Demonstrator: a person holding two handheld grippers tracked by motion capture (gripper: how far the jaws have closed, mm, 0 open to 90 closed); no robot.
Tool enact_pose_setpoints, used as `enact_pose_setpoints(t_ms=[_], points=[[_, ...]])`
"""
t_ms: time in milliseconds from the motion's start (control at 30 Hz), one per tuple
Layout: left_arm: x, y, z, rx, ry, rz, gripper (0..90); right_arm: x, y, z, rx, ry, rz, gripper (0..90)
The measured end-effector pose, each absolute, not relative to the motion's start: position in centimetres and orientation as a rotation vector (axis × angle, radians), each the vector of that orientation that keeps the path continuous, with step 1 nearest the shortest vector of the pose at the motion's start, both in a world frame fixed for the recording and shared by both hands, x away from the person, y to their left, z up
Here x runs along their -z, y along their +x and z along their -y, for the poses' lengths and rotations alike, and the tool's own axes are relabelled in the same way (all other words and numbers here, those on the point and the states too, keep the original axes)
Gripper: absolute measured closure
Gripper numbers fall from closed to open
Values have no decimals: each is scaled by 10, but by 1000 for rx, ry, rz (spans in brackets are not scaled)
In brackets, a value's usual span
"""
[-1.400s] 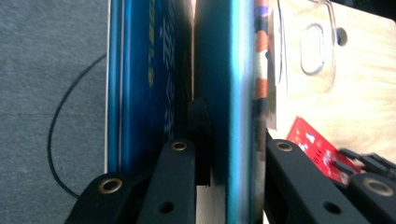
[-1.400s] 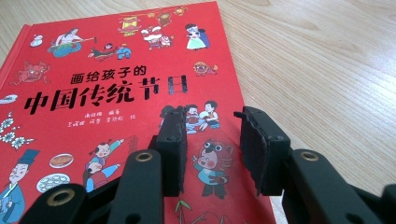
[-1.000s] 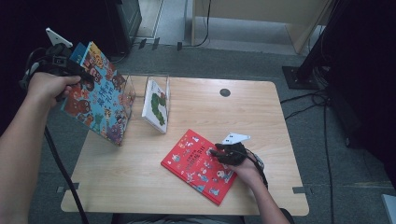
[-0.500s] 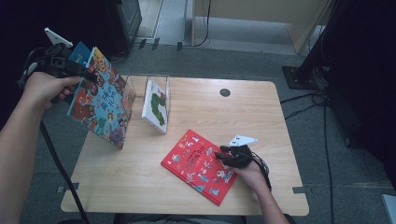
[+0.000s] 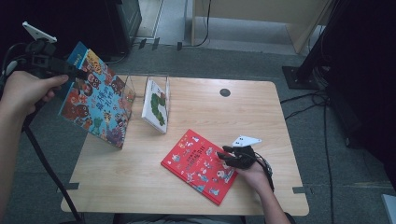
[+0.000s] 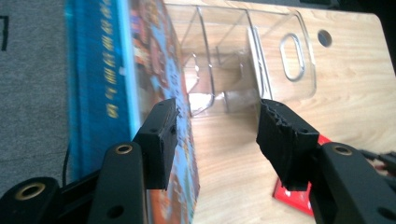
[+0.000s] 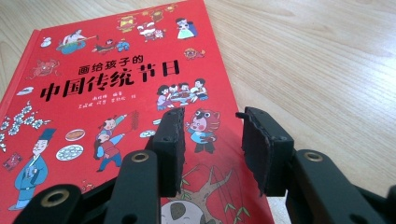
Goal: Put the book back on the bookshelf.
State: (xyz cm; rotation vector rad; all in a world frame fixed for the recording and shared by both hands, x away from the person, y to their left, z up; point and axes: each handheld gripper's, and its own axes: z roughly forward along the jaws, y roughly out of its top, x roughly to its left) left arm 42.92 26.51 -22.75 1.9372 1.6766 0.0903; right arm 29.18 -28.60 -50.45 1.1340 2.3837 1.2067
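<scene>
A blue picture book stands tilted at the table's left edge, next to a clear rack. My left gripper is at its top left corner. In the left gripper view that gripper is open, with the blue book behind the left jaw and the rack showing through the gap. A red picture book lies flat at front centre. My right gripper hovers over its right part, open above the red cover.
A white book with a green caterpillar stands in the rack. The wooden table has a round hole at the back. A black stand base and cables lie on the floor to the right.
My left hand has drawn slightly left and the blue book has tilted a little. My right gripper has slid a little right and nearer over the red book.
</scene>
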Motion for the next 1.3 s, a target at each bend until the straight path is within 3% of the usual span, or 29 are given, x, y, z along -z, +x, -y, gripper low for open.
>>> enact_pose_setpoints(t_ms=[333,733,1300], points=[[254,410,-243,-22,1986,-1589,477,505,294,287,-1226,1128,-2379,595],[291,389,-216,-47,2026,-1517,465,503,294,296,-1227,1140,-2364,611],[342,384,-177,-3,2076,-1425,437,509,277,310,-1178,1135,-2401,760]])
